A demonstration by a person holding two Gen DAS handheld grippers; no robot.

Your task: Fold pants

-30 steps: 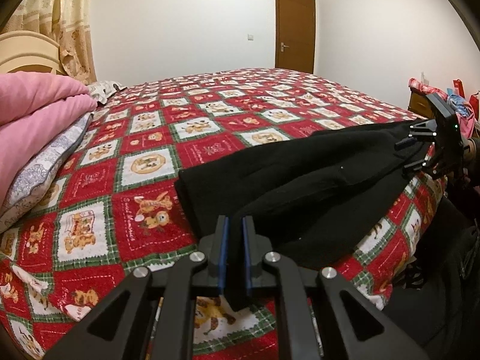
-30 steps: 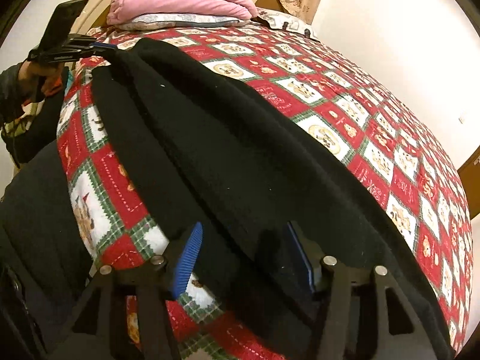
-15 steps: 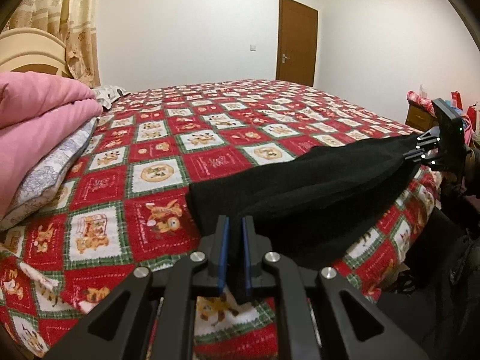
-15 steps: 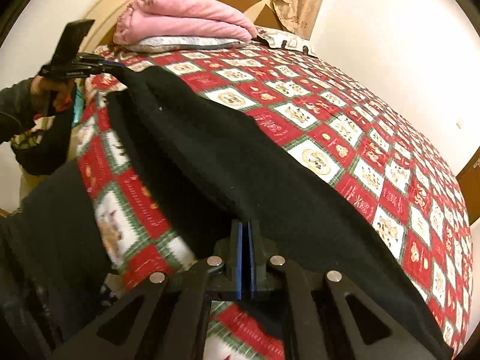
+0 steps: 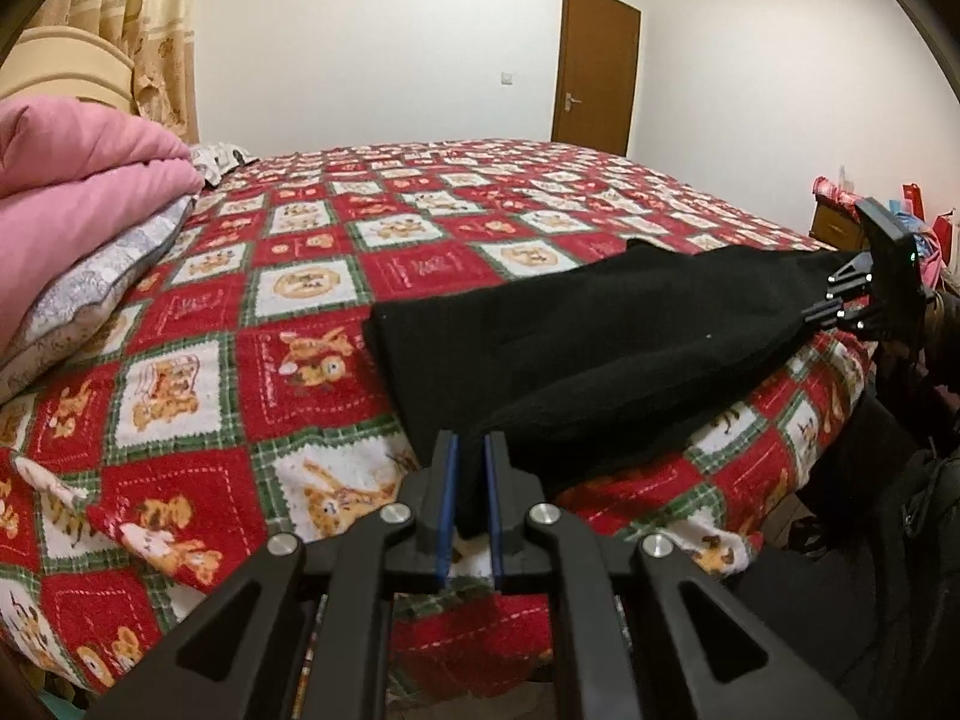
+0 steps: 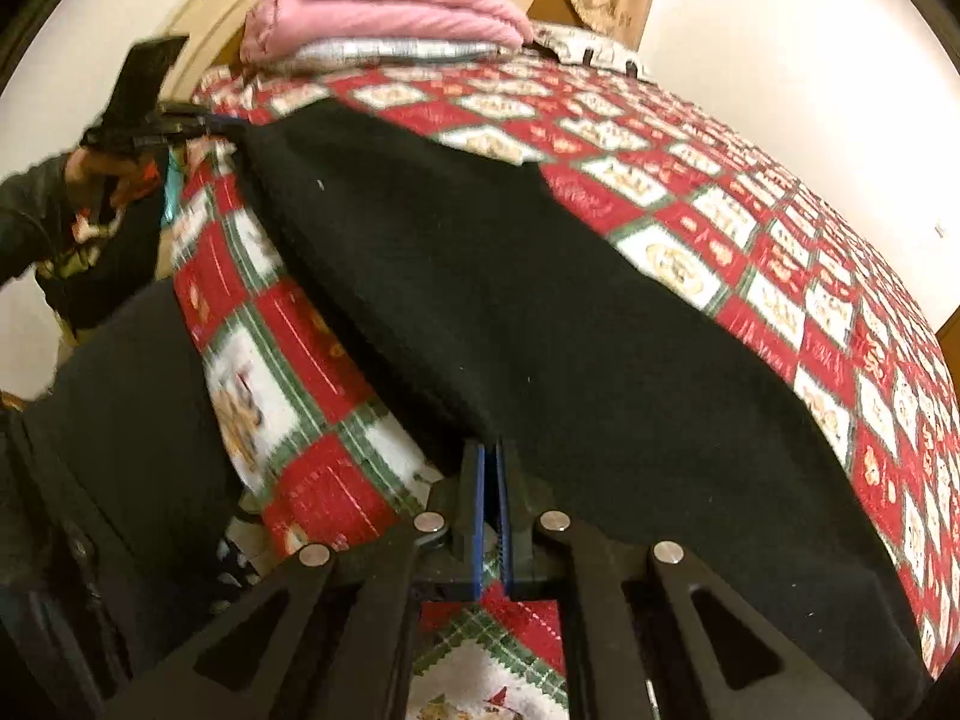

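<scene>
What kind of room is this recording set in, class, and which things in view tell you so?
Almost certainly a bedroom: a wide bed under a red and green checked bedspread, a folded pink quilt on a pillow by the curved cream headboard, and a brown wooden door.

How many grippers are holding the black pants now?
2. The left gripper is shut on one end of the black pants; the right gripper is shut on the other end.

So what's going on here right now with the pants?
A person holds a claw in each hand at the near edge of the bed. The left claw is shut on one end of the black pants, and the right claw is shut on the other end. The pants lie stretched between them along the patterned bedspread, not yet folded over.
</scene>
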